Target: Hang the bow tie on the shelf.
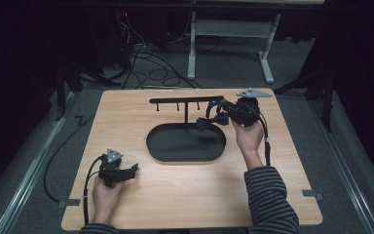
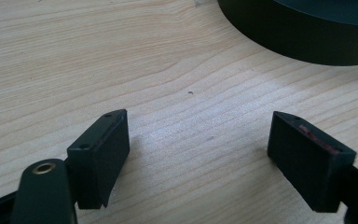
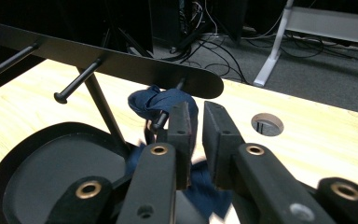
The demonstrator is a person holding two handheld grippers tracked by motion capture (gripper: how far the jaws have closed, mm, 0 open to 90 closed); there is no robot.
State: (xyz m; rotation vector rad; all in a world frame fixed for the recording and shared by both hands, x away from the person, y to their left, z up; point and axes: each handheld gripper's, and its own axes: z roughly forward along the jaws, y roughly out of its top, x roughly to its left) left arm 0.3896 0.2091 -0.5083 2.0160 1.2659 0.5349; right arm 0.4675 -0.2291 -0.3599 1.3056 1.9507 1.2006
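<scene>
Your right gripper (image 1: pixel 220 111) is up at the right end of the black peg rack (image 1: pixel 186 100), its jaws nearly together on a dark blue cloth (image 1: pixel 206 122). The high view shows the cloth hanging at the gripper tip over the far right rim of the black oval tray (image 1: pixel 185 155). The right gripper view adds detail: the cloth (image 3: pixel 161 101) is bunched round the end peg (image 3: pixel 161 122) of the rack (image 3: pixel 121 63), with more fabric trailing below the jaws. Your left gripper (image 1: pixel 126 171) rests low at the near left of the table (image 1: pixel 199 195); the left gripper view shows its jaws wide apart over bare wood, the tray wall (image 2: pixel 303 39) just beyond.
</scene>
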